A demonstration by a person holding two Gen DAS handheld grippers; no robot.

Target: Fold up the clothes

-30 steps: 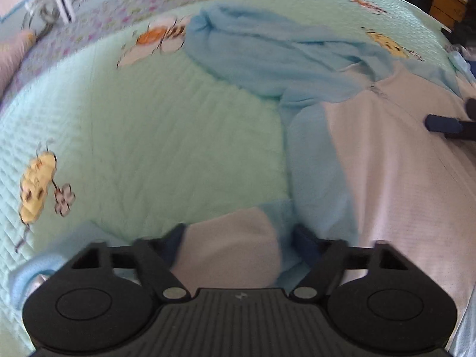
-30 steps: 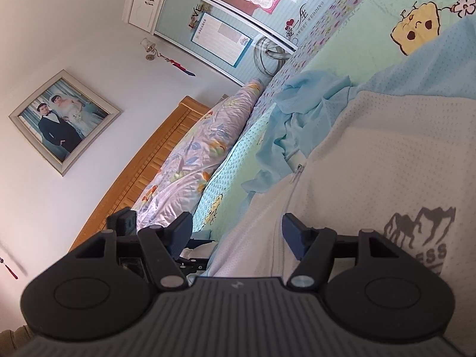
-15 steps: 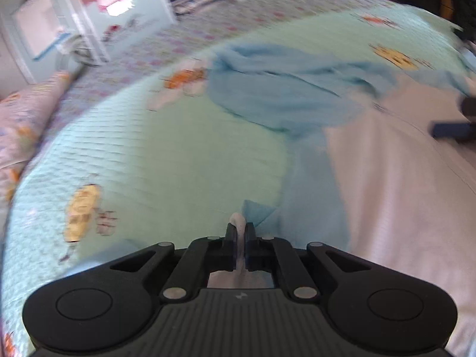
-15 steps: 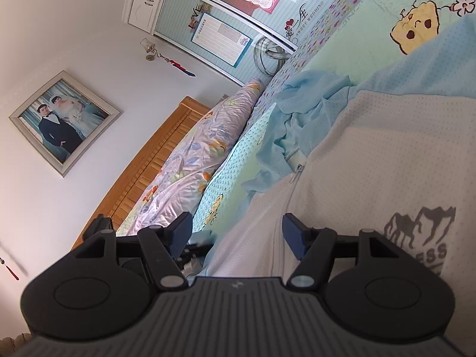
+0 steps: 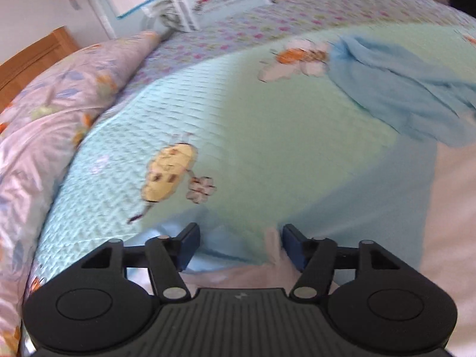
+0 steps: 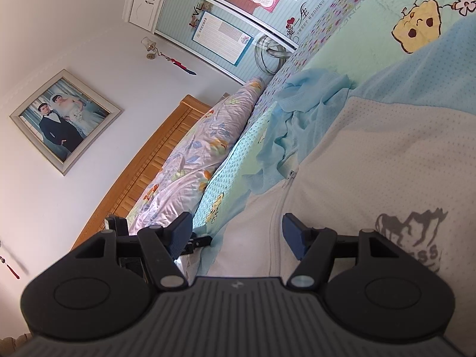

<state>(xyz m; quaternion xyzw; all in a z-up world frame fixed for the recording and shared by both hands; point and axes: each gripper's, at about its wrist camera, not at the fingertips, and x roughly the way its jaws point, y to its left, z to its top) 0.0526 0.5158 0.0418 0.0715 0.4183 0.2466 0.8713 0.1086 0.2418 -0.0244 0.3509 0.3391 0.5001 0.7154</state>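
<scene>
Perforated mesh jacket (image 6: pixel 386 160) flat | quilted bedspread (image 5: pixel 267 136) | both grippers spread, left just reopened

This is a bedroom in a home. There is a big bed (image 6: pixel 351 32) with a green cover that has cartoon pictures on it. A wooden headboard (image 6: pixel 148 160) and a flowery blanket (image 6: pixel 190 160) are at one end. A wedding photo (image 6: pixel 64 120) hangs on the wall, near a wardrobe (image 6: pixel 226 17).
</scene>
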